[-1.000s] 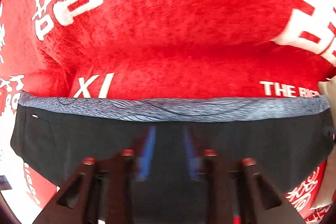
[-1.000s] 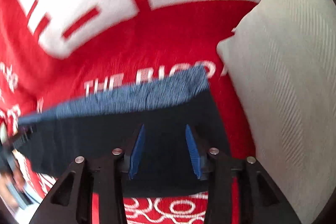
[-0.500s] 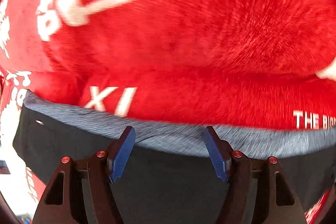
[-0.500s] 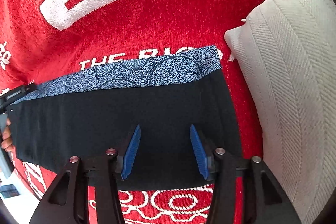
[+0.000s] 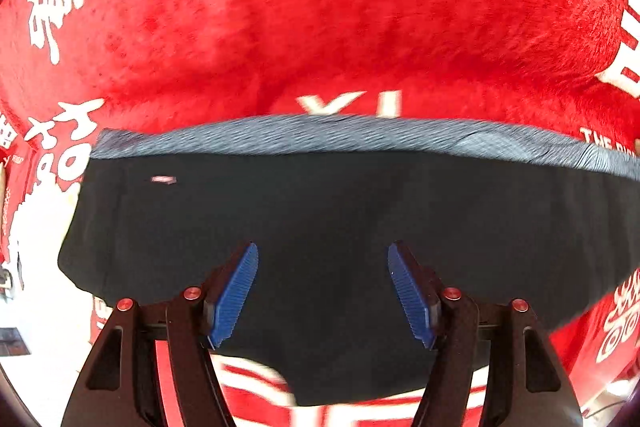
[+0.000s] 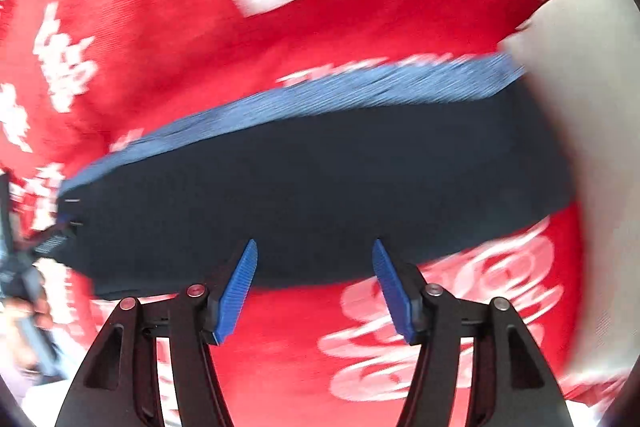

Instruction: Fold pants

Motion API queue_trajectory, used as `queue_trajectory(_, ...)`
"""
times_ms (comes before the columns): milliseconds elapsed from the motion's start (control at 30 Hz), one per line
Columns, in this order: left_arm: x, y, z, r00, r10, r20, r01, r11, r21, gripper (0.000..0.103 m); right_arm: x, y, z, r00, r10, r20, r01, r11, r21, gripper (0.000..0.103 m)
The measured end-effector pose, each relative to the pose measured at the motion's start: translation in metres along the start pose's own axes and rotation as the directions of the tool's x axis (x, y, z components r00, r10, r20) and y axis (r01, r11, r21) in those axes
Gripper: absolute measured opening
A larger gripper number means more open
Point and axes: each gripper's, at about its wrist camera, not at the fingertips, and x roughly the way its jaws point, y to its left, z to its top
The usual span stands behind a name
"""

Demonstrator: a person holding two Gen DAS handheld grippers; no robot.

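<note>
Pants [image 5: 340, 227]: dark, folded into a wide band, lying flat on the red blanket [image 5: 320, 47] across the middle of both frames; blue-grey patterned strip [image 5: 320, 137] along its upper edge
Left gripper [image 5: 322, 291]: jaws spread wide, nothing between them, hovering over the lower middle of the pants
Right gripper [image 6: 314, 289]: jaws spread, empty, at the lower edge of the pants [image 6: 320, 195], partly over the blanket [image 6: 160, 27]
Step in hand: looks like the gap between folds, both tools free above the cloth
Doing it well: take the two ends of the band level with each other, pinch all layers, not the top one only, carry one end over to meet the other so the edges line up, then let go low
Left view only: small pale tag [image 5: 163, 180] at upper left of the pants, white "XI" print above the strip
Right view only: grey-white pillow [image 6: 592, 147] touching the right end of the pants; blurred hand and tool at far left edge
Blur: right view smeared, fine detail cannot be told
</note>
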Motion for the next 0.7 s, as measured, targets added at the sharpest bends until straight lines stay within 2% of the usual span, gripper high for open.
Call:
queue_trajectory(67, 0.004, 0.029, -0.004, 1.000, 0.014, 0.008, -0.014, 1.000, -0.001, 0.069, 0.014, 0.036, -0.021, 0.992, 0.119, -0.029, -0.118, 0.992, 0.047, 0.064)
queue_trajectory(133, 0.009, 0.063, -0.008, 0.999, 0.037, 0.008, -0.037, 0.999, -0.012, 0.069, 0.034, 0.070, -0.039, 0.971, 0.231, -0.063, -0.226, 0.970, 0.088, 0.064)
queue_trajectory(233, 0.025, 0.115, -0.011, 0.997, 0.074, -0.001, -0.074, 0.997, -0.032, 0.069, 0.073, 0.134, -0.071, 0.910, 0.398, -0.118, -0.376, 0.911, 0.169, 0.064)
queue_trajectory(267, 0.025, 0.119, -0.012, 0.996, 0.084, -0.006, -0.085, 0.996, -0.030, 0.069, 0.082, 0.151, -0.080, 0.895, 0.428, -0.128, -0.401, 0.896, 0.191, 0.064)
queue_trajectory(333, 0.032, 0.139, -0.014, 0.993, 0.122, -0.005, -0.122, 0.992, -0.016, 0.069, 0.111, 0.179, -0.091, 0.876, 0.459, -0.149, -0.424, 0.880, 0.216, 0.064)
queue_trajectory(400, 0.039, 0.154, -0.015, 0.991, 0.134, 0.007, -0.134, 0.991, -0.018, 0.069, 0.122, 0.203, -0.102, 0.871, 0.468, -0.151, -0.430, 0.874, 0.227, 0.064)
queue_trajectory(500, 0.055, 0.171, -0.016, 0.992, 0.126, 0.000, -0.126, 0.992, -0.029, 0.071, 0.119, 0.210, -0.107, 0.883, 0.456, -0.107, -0.427, 0.877, 0.220, 0.064)
queue_trajectory(567, 0.059, 0.174, -0.017, 0.992, 0.124, 0.025, -0.123, 0.992, -0.033, 0.083, 0.124, 0.212, -0.102, 0.883, 0.461, -0.087, -0.431, 0.871, 0.236, 0.064)
queue_trajectory(600, 0.060, 0.175, -0.016, 0.990, 0.134, 0.039, -0.133, 0.991, -0.027, 0.086, 0.124, 0.213, -0.101, 0.882, 0.464, -0.085, -0.433, 0.868, 0.243, 0.063)
queue_trajectory(667, 0.062, 0.174, -0.018, 0.991, 0.122, 0.048, -0.121, 0.992, -0.022, 0.086, 0.127, 0.217, -0.097, 0.885, 0.457, -0.088, -0.426, 0.872, 0.243, 0.051)
queue_trajectory(700, 0.062, 0.176, -0.018, 0.992, 0.114, 0.050, -0.112, 0.993, -0.027, 0.086, 0.127, 0.218, -0.094, 0.887, 0.453, -0.096, -0.421, 0.875, 0.239, 0.012)
